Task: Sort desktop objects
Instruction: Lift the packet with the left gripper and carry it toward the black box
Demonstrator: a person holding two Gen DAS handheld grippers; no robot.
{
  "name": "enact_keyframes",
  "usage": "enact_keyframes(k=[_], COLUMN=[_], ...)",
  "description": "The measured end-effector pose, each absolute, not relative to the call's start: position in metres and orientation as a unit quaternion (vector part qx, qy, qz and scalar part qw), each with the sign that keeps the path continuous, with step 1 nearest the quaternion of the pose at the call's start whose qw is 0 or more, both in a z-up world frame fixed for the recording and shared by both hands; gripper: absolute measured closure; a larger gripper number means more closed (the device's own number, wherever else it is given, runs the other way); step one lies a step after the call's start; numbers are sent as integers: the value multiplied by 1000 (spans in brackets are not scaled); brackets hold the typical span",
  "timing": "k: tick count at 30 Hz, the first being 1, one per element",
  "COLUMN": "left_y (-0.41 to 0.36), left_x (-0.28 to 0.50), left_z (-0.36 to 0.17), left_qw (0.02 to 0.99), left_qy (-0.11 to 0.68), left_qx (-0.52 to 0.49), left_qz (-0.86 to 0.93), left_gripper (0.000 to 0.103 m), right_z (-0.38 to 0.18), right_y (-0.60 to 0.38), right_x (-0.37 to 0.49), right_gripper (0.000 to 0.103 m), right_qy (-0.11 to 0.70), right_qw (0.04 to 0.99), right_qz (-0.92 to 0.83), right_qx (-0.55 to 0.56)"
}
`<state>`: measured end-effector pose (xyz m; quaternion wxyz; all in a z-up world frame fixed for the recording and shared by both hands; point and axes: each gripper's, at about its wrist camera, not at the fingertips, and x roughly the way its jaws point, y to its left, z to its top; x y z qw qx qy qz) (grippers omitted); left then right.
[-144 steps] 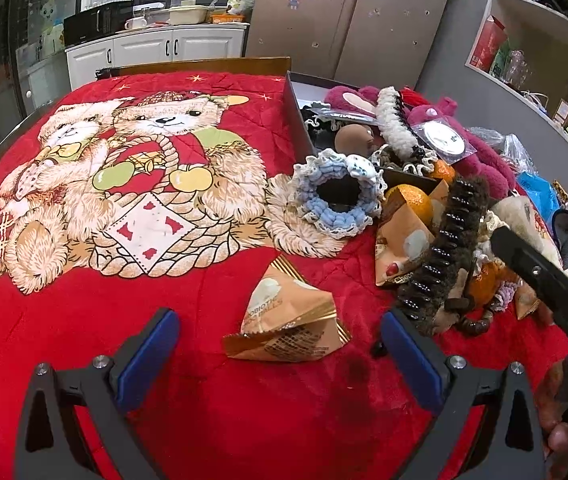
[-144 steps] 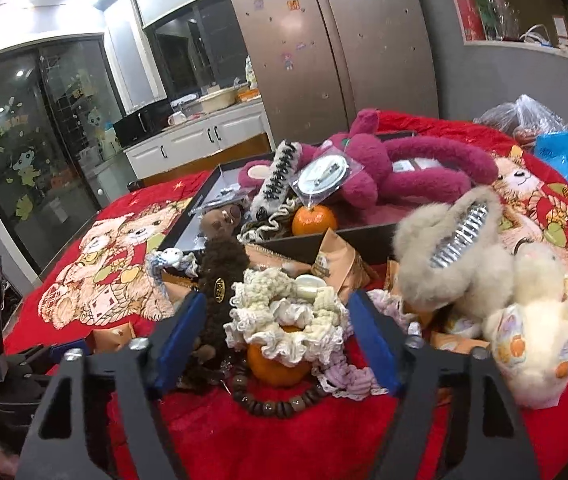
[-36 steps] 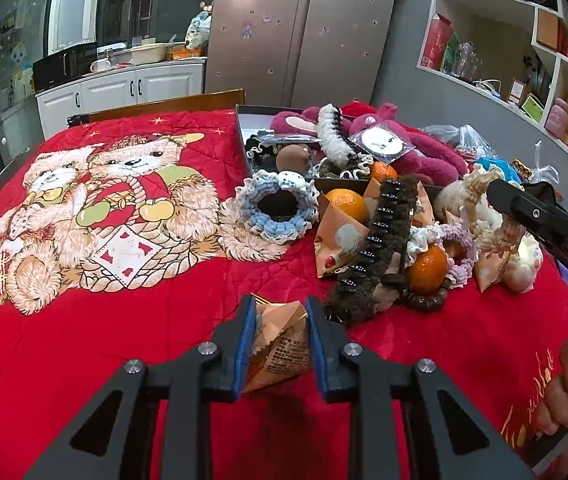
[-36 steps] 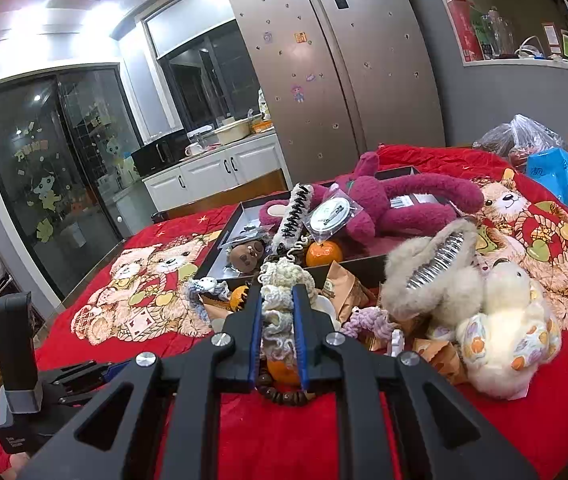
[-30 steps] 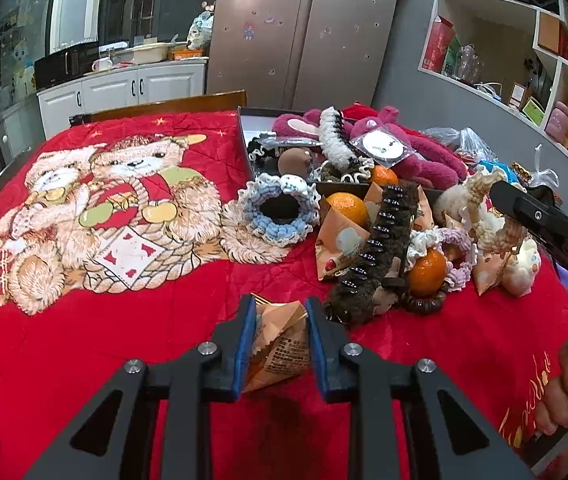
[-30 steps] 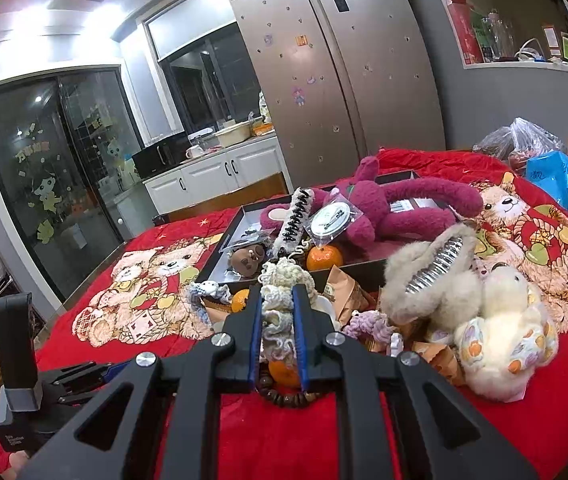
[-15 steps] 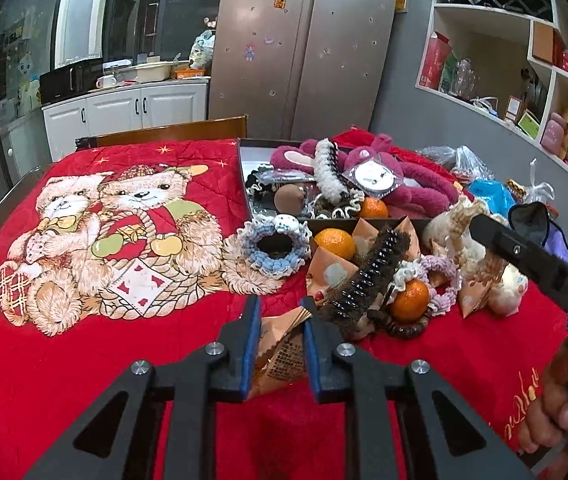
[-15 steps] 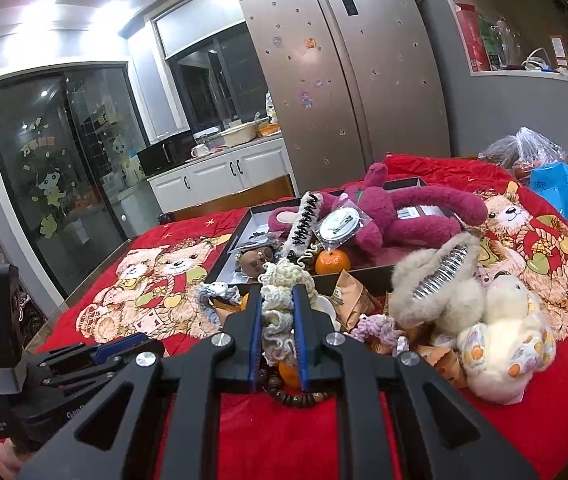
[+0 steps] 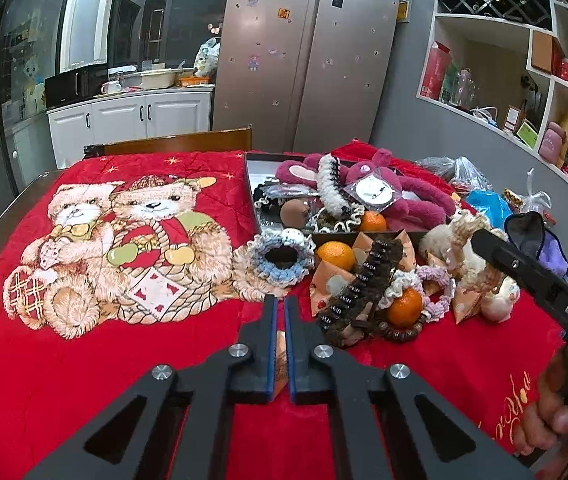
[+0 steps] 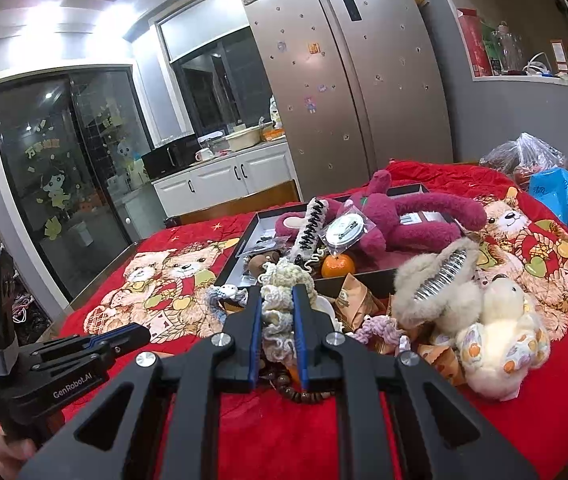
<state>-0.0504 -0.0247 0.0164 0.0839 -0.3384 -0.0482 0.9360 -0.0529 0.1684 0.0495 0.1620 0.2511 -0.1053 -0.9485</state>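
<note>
My left gripper (image 9: 280, 300) is up off the red bear blanket (image 9: 124, 320), its jaws closing tight on a brown snack packet (image 9: 281, 354) squeezed to a thin sliver between the pads. My right gripper (image 10: 277, 290) is shut on a cream crocheted scrunchie (image 10: 280, 312), held above the pile of objects. In the left wrist view the right gripper (image 9: 480, 238) reaches in from the right with the scrunchie (image 9: 464, 236) at its tip. In the right wrist view the left gripper (image 10: 140, 334) sits low at the left.
A black tray (image 9: 250, 184) at the back holds a maroon plush (image 9: 404, 200), hair clips and an orange. In front of it lie a blue scrunchie (image 9: 280, 258), oranges (image 9: 336, 256), a brown hair claw (image 9: 364, 284), more packets, a fluffy claw (image 10: 436, 280) and a cream plush (image 10: 500, 328).
Both grippers were open at first and have since shut on their things. The left has risen with the packet and pinched it much flatter. The right has kept still with the scrunchie.
</note>
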Motion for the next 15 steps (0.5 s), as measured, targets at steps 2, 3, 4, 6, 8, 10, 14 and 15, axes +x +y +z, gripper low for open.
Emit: enact_keyframes(k=[2, 3, 4, 6, 8, 10, 14, 15], left_y=[-25, -26, -28, -28, -25, -24, -22, -20], left_x=[-51, -52, -53, -50, -47, -45, -43, -44], left_z=[10, 7, 2, 1, 2, 2, -2, -4], left_qw=[81, 80, 82, 76, 78, 85, 92, 91], left_qy=[-46, -48, -56, -52, -40, -42, -41, -35], left_qx=[-349, -354, -360, -350, -348, -347, -339, -344], left_qz=[933, 930, 928, 932, 934, 933, 935, 934], left_gripper=[99, 99, 99, 99, 98, 74, 44, 44], right_z=[50, 49, 49, 47, 45, 44, 42, 41], right_y=[169, 169, 169, 169, 168, 167, 166, 167], right_x=[-51, -51, -51, -51, -51, -51, -51, -51], right_gripper=[88, 88, 88, 88, 88, 88, 88, 88], right_qy=[-105, -106, -108, -109, -108, -107, -109, -109], right_qw=[163, 163, 164, 165, 166, 168, 170, 170], right_qz=[-948, -948, -947, -946, -946, -945, -944, -943], right_qx=[251, 251, 253, 256, 258, 260, 262, 263])
